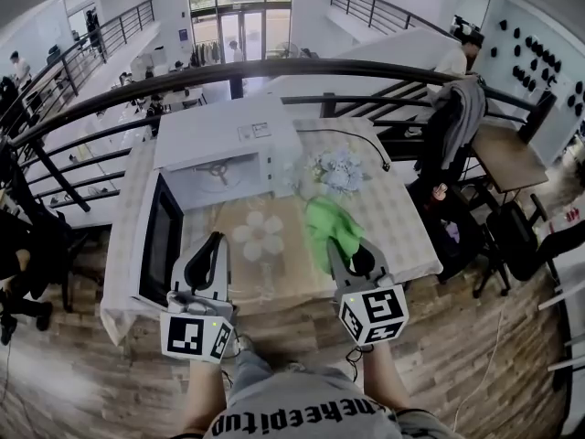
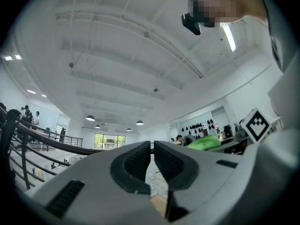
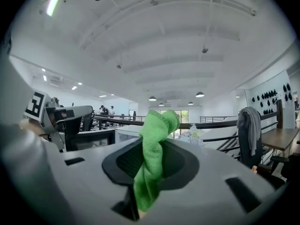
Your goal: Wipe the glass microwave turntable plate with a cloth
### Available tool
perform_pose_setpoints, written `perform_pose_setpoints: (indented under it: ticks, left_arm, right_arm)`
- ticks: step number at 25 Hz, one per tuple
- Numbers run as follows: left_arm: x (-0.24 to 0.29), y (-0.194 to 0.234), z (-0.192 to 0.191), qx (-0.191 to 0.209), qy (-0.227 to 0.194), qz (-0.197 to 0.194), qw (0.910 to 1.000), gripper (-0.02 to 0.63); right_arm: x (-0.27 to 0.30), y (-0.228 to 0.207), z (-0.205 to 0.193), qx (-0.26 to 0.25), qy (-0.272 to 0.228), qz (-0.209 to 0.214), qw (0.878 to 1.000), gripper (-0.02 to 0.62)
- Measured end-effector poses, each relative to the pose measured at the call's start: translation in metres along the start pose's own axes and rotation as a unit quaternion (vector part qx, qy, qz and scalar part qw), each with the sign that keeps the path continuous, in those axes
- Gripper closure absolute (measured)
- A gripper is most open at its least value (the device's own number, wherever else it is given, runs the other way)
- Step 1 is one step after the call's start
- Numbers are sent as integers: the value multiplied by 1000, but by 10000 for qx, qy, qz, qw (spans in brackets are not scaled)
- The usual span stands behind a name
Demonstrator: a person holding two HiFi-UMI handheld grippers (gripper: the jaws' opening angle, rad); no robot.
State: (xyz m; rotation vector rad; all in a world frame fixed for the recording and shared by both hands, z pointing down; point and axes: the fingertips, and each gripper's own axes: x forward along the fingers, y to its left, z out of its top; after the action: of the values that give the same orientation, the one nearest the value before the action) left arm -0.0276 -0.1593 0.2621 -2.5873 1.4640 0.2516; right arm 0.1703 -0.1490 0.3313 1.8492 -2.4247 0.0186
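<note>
Glass turntable plate [image 1: 259, 236] seems to us to lie flat on the bench [image 1: 393, 208], just ahead of the left gripper [image 1: 213, 242] and to the left of the right gripper [image 1: 340, 248]. It is clear, so we mostly see a pale flower shape through it and cannot trace its whole rim.

We hold the left gripper low over the near edge of the bench. Its two jaws are pressed almost together, with nothing between them. The right gripper is pinching a green cloth [image 1: 331, 225]. The cloth bunches up above the jaws and a tail of it hangs down through them. It is raised just beyond the right gripper's tips, beside the plate and apart from it.

Further ahead of the left gripper stands a white microwave [image 1: 228, 135]. Its door [image 1: 163, 236] is swung open to the left gripper's left, and the roller ring [image 1: 217, 167] is bare inside. A pale bunch of flowers [image 1: 338, 170] sits beyond the cloth.
</note>
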Motion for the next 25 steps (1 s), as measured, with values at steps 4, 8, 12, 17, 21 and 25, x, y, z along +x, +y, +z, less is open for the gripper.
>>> perform_pose_setpoints:
  ticks: [4,8,12,17,21,25]
  left_arm:
    - [-1,1,4,16,-10,22,10000,583]
    - [-2,3,8,32,-36,25,10000,583]
    - [-1,3,10,50,-54,28,10000,583]
    - [-1,5,12,61,-68,36,10000,582]
    - [-1,5,13,85,-85,35,9999,583]
    - [0,5,15,92,-93,44,9999,582]
  right_arm:
    - [-7,-2,15,-13,-194,-41,9998,517]
    - [-13,-1,33,-14,-400,-36,9992,517]
    - [-18,-2,49,-40,-597,-39,9982,517]
    - [-24,-4,64,-137,-815,-162,9964,517]
    - [-29,-3,70,-196,-930,-201,9953,517]
    - [-29,-3,72,-221,-978,-208,9947,517]
